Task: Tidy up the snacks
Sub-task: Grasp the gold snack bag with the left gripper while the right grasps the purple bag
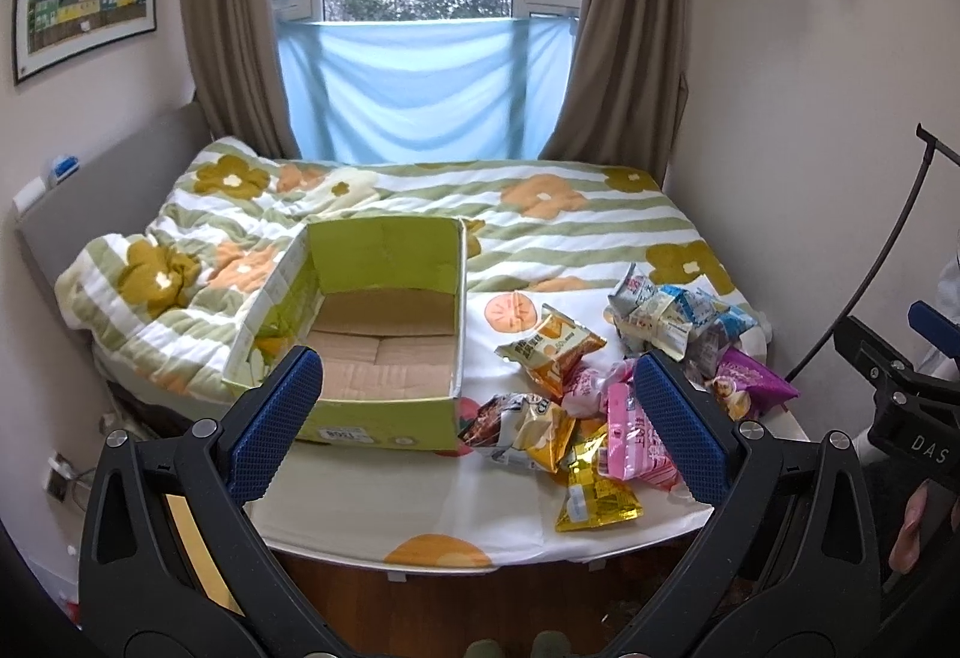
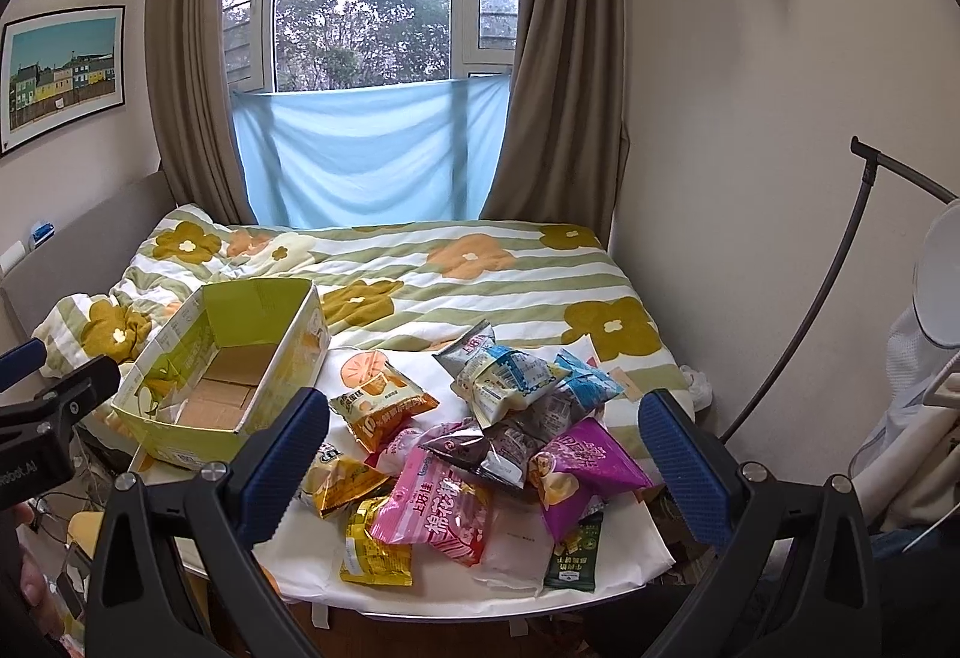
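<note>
Both the left hand-held gripper [image 1: 477, 406] and right hand-held gripper [image 2: 483, 439] were spread and empty above the snack packets [image 2: 480, 454] heaped on the bed [image 2: 480, 274] beside the empty cardboard box [image 2: 282, 376]; light, slippery and crushable, they looked best pinched at a crimped edge.

- Box [image 1: 384, 268]: green outer walls with white print, plain brown card inside.
- Quilt [image 1: 576, 232]: white with green stripes, orange and mustard flowers.
- Right of left gripper [image 1: 480, 406], blue-padded: pink packet [image 1: 636, 448], purple packet [image 1: 756, 379], gold packet [image 1: 591, 490].
- Curtains [image 1: 624, 28]: brown; window cloth [image 1: 414, 82] pale blue.
</note>
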A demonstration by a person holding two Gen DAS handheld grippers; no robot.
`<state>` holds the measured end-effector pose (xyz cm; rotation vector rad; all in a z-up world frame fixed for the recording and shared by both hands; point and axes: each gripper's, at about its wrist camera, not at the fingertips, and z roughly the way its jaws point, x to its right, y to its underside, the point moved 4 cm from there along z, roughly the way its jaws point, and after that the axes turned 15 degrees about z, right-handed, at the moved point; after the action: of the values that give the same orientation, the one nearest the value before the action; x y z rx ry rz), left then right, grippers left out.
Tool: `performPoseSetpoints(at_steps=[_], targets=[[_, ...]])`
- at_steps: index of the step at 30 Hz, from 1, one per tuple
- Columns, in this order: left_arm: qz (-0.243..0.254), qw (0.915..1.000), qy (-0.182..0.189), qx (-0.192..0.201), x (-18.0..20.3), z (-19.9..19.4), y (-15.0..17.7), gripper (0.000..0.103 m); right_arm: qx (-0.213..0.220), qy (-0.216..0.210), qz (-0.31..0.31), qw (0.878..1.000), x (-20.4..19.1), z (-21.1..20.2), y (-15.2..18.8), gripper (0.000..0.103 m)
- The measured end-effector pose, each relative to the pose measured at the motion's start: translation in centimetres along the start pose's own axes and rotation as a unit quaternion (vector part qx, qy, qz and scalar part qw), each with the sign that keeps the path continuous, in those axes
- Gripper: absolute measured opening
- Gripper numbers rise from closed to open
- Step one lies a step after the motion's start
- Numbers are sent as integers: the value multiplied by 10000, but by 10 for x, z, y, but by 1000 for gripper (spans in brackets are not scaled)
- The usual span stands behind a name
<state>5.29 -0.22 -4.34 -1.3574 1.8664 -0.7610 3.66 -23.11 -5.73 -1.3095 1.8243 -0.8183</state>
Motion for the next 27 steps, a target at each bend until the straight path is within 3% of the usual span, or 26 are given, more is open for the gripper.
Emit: performPoseSetpoints(at_steps=[5,11,19,27], targets=[[79,9967,656,-477,15,38,24,103,-238,205,127,9994,25,11,13,103],[151,9890,1083,-1001,53,88,55,103,-770,237,319,9962,61,47,44,103],[260,9779,1238,-1666,110,152,99,103,-1430,81,439,9887,106,114,84,103],[187,9678,1260,-2171,144,199,130,103,-1840,-61,462,9818,130,172,102,103]])
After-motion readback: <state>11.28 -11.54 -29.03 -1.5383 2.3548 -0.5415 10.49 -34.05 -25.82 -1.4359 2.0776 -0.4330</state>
